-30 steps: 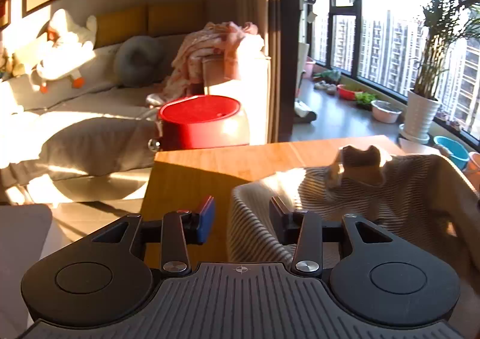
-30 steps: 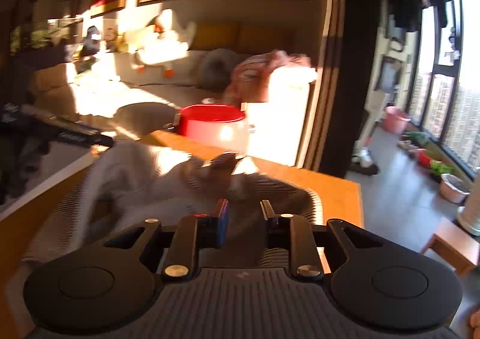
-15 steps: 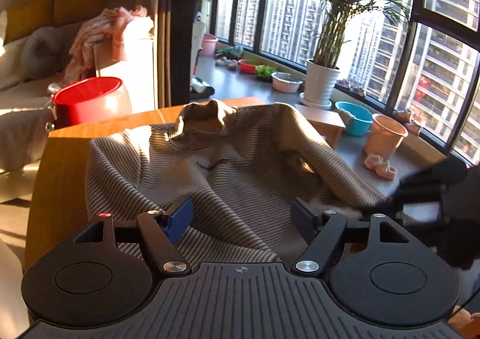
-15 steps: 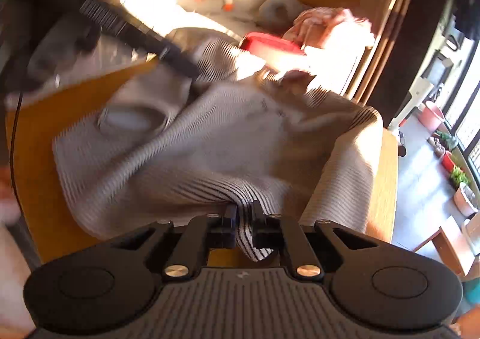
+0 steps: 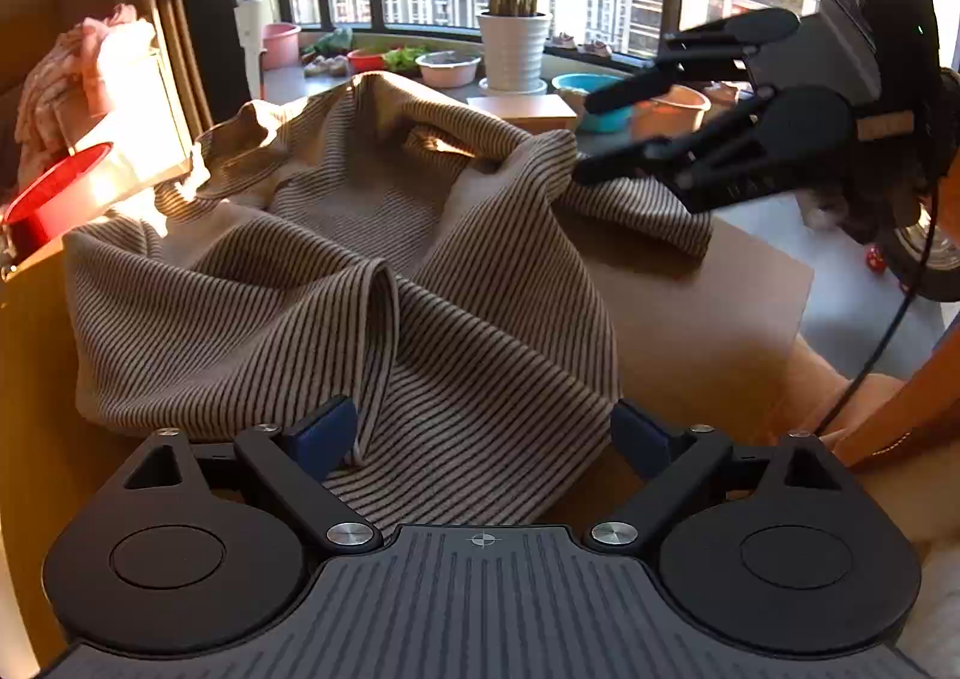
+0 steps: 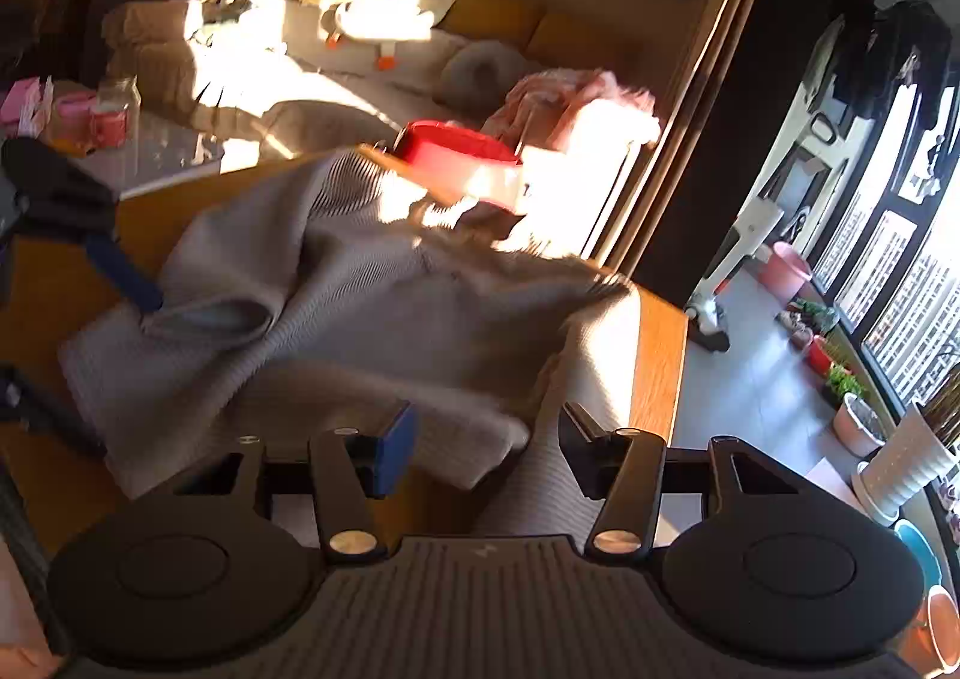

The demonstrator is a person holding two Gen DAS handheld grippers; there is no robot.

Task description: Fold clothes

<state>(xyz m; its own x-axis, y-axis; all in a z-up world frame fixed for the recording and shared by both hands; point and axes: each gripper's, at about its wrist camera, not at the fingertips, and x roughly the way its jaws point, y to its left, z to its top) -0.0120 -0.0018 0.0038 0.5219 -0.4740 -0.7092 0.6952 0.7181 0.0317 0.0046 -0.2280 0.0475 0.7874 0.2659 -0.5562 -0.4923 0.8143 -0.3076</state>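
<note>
A beige striped sweater (image 5: 336, 271) lies rumpled on the wooden table (image 5: 708, 307); it also shows in the right wrist view (image 6: 372, 313). My left gripper (image 5: 480, 436) is open wide, its fingers either side of the sweater's near hem. My right gripper (image 6: 486, 442) is open over a sweater edge at the table's right side. It also shows in the left wrist view (image 5: 591, 138), open, just above a raised fold of the sweater. The left gripper's blue finger (image 6: 120, 271) shows in the right wrist view at the sweater's left edge.
A red tub (image 6: 462, 150) and a heap of pink clothes (image 6: 570, 96) stand beyond the table's far edge. A sofa with a plush goose (image 6: 390, 6) is behind. A potted plant (image 5: 516, 48) and basins line the window.
My right gripper was shut on the sweater half a second ago and has opened. My left gripper has opened wider and come closer to the hem. The sweater has shifted.
</note>
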